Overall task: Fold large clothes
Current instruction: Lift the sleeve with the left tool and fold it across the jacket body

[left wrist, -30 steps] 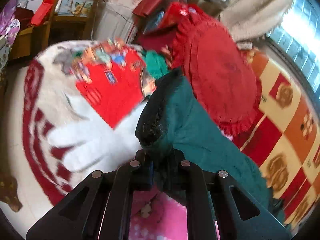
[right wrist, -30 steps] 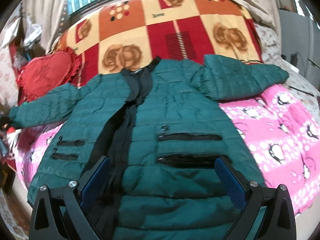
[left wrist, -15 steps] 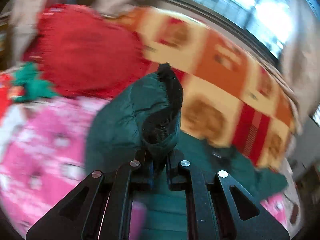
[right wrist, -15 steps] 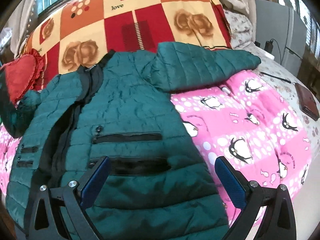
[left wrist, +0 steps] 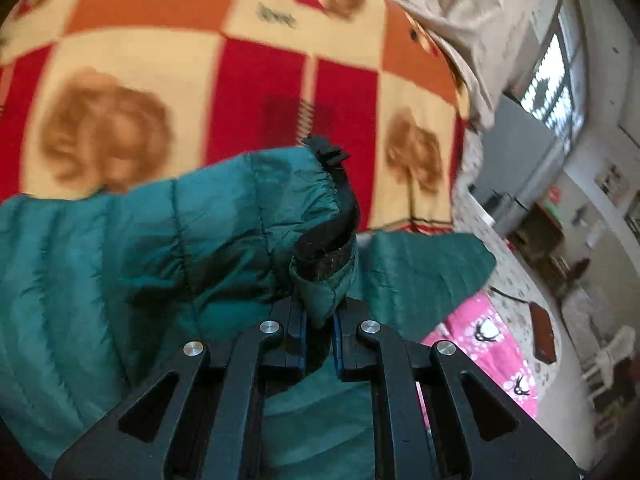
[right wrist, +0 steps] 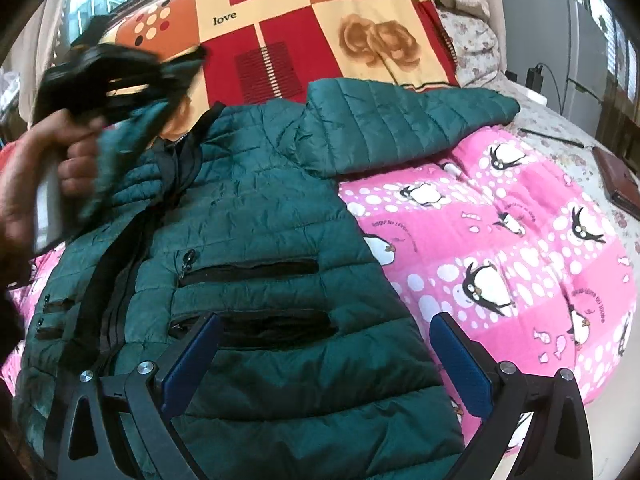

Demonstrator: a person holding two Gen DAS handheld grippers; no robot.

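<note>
On the pink quilt [right wrist: 500, 240], the jacket's [right wrist: 260, 220] pockets [right wrist: 248, 270] gape.

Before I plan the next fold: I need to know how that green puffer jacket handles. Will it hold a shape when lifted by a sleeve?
Probably not. The sleeve sags and creases behind the left gripper, so it looks floppy. The jacket looks quilted and puffy, likely light for its bulk. Its shell has a slight sheen, so it may slide on the pink blanket.

pink penguin quilt [right wrist: 500, 240] | rose-patterned checked blanket [right wrist: 320, 32] behind | brown wallet [right wrist: 618, 178] at right edge
</note>
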